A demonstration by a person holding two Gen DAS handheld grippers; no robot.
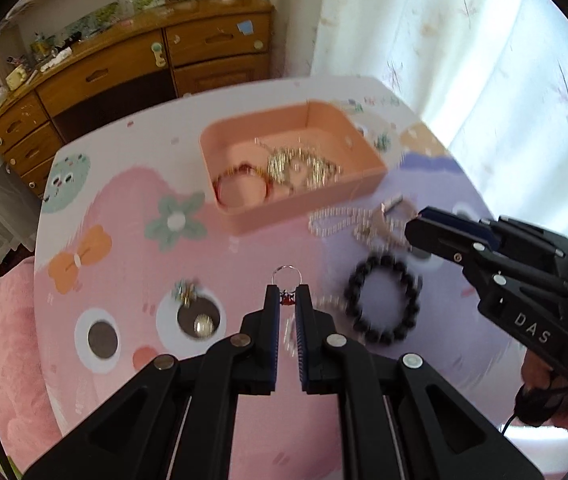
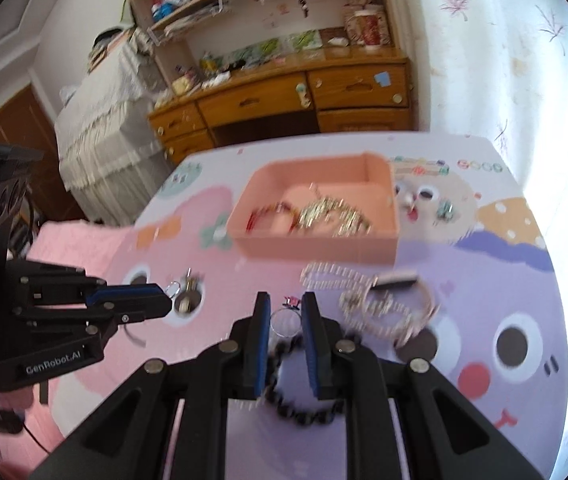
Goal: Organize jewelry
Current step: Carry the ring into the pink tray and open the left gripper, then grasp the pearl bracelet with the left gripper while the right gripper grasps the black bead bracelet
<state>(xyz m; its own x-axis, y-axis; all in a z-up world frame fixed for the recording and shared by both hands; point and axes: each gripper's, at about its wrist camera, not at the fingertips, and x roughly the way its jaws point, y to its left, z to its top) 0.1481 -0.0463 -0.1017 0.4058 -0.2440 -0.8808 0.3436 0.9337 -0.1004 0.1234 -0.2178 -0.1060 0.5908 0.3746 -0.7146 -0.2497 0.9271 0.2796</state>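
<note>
- Left wrist view: my left gripper [image 1: 287, 298] sits low in the centre of the frame, its jaws drawn to a narrow gap. A small silver ring [image 1: 286, 276] with a red setting is pinched right at the tips, its hoop standing up beyond them.
- The pink tray [image 1: 244, 216] lies straight ahead, in the upper centre, well apart from the ring. It already holds a red bangle [image 1: 240, 184] and a heap of gold chain [image 1: 303, 166].
- To the right of my fingertips rests the black bead bracelet [image 1: 383, 302]. Above it, a tangle of pearl strands [image 1: 347, 220] lies just beside the tray's near wall. My right gripper [image 1: 423, 224] comes in from the right edge toward that tangle; I cannot tell how far open it is here.
- Right wrist view: my right gripper [image 2: 285, 304] stands partly open and empty, lower centre. A ring [image 2: 284, 320] lies on the mat between its fingers, and the bead bracelet [image 2: 303, 412] is beneath them.
- The left gripper [image 2: 164, 300] shows at the left edge; the tray [image 2: 315, 248] is dead ahead, upper centre.
- By my reading, the carry runs forward, and my left hand has the ring to deliver.
</note>
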